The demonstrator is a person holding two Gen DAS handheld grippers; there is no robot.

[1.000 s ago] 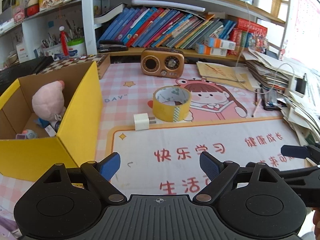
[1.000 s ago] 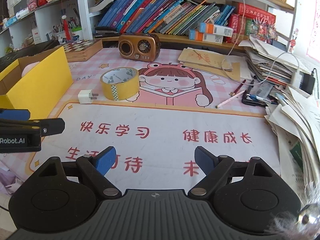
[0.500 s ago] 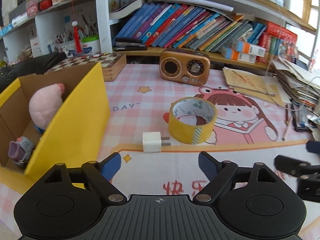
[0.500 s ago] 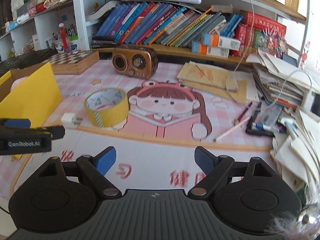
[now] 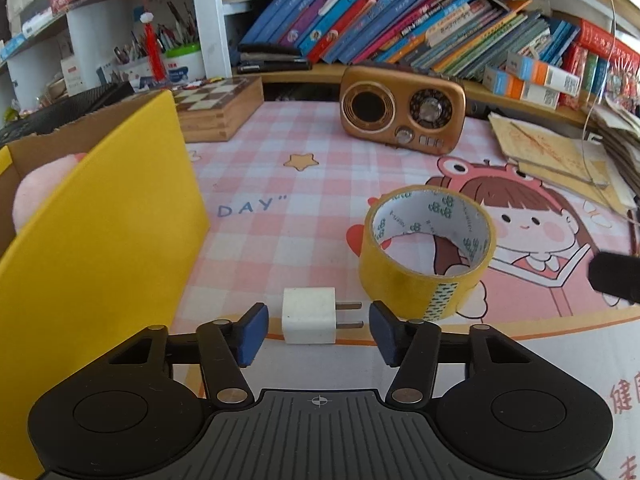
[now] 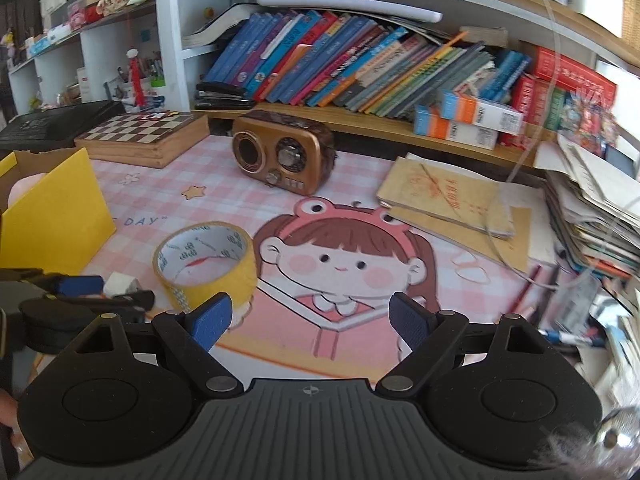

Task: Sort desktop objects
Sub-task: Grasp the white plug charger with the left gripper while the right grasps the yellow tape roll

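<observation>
Two tongs: left tongs (image 5: 314,330) closing round white charger (image 5: 309,321), untouched — right tongs (image 6: 308,320) released.

A gold retro radio (image 5: 402,114) stands upright at the back of the worktop, on a pink checked mat (image 5: 280,184) printed with a cartoon girl in a frog hat (image 6: 340,256). Left of the radio lies a wooden chessboard box (image 5: 218,110). Behind the radio, a shelf carries a row of leaning books (image 6: 340,68). Right of the radio rest tan paper booklets (image 6: 448,196), and further right, a stack of papers (image 6: 592,208).
</observation>
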